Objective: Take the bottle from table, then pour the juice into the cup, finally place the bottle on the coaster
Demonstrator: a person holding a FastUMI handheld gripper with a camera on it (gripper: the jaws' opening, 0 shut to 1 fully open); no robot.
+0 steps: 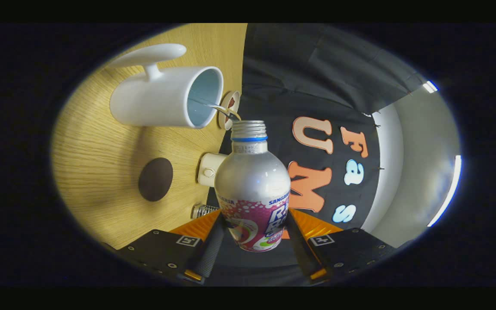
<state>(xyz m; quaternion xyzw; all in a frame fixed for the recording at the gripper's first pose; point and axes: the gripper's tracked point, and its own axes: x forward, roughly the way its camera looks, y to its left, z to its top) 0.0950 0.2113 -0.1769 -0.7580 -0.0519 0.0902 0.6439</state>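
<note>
My gripper (254, 230) is shut on the lower body of a silver bottle (252, 181) with a pink label, one finger on each side. The view is rolled sideways, so the wooden table (97, 146) stands to the left of the fingers. The bottle's open threaded neck (248, 129) sits just beside the mouth of a white cup (157, 98), whose handle (149, 56) points away from the bottle. A thin stream of liquid (213, 106) runs from the neck into the cup. A dark brown round coaster (155, 179) lies on the table, beside the bottle's body and apart from the cup.
A small white block (209, 170) and a metal spring-like part (203, 211) sit at the table's edge close to the bottle. A small round object (230, 103) shows behind the cup's rim. The black cloth wall (317, 86) hangs beyond the bottle.
</note>
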